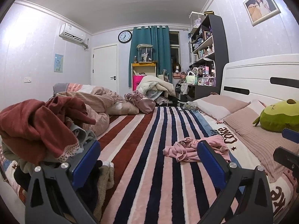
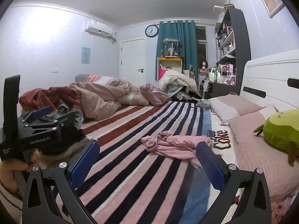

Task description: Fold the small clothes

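A small pink garment point(image 1: 188, 150) lies crumpled on the striped blanket point(image 1: 149, 168); it also shows in the right wrist view point(image 2: 172, 145). My left gripper point(image 1: 148, 160) is open and empty, a little short of the garment. My right gripper point(image 2: 147, 160) is open and empty, just in front of the garment. A pile of unfolded clothes topped by a dark red garment point(image 1: 37, 123) sits to the left. The left gripper's body point(image 2: 37, 128) shows in the right wrist view in front of that pile.
A rumpled beige duvet point(image 2: 101, 97) and a pink bag point(image 2: 155, 93) lie at the far end of the bed. Pillows point(image 2: 233, 106) and a green plush toy point(image 2: 280, 128) lie along the white headboard point(image 2: 271, 78) on the right.
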`<state>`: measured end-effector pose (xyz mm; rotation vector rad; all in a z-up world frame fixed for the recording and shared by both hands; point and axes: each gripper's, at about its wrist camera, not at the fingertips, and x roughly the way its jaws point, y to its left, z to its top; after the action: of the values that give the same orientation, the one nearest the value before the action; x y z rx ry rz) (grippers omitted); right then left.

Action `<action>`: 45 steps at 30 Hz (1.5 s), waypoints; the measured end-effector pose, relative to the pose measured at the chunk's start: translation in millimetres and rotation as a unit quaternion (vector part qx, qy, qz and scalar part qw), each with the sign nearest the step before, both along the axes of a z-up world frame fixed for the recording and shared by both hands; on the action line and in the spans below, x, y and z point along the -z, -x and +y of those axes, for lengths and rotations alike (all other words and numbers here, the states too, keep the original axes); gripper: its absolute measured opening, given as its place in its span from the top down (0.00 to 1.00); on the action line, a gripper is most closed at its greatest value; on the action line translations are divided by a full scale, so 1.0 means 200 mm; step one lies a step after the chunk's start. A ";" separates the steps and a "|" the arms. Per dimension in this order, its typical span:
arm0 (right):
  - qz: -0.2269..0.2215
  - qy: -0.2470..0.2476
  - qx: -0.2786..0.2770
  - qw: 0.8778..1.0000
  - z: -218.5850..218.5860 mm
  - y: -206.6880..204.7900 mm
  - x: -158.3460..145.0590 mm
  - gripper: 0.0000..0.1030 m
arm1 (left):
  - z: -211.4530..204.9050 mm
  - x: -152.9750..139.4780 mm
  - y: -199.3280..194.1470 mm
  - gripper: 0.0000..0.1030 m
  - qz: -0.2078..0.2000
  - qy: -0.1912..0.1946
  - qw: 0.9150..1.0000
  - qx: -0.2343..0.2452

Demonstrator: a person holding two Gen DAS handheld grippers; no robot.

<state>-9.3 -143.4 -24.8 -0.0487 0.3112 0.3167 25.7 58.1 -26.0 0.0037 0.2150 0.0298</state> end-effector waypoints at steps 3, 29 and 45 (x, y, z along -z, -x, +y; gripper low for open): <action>0.003 -0.002 0.001 1.000 -0.01 -0.01 0.00 0.00 | 0.00 0.00 0.00 0.01 0.001 0.000 1.000 0.002; 0.002 -0.018 0.036 0.999 -0.14 0.01 0.00 0.00 | -0.02 0.02 -0.01 0.01 0.008 -0.008 1.000 0.019; 0.000 -0.021 0.042 0.999 -0.16 0.01 0.00 0.00 | -0.06 0.02 -0.01 0.01 0.010 -0.015 1.000 0.024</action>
<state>-10.4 -175.4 -24.5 0.0061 0.3054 0.2408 27.8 46.6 -30.1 0.0390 0.2336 -0.0149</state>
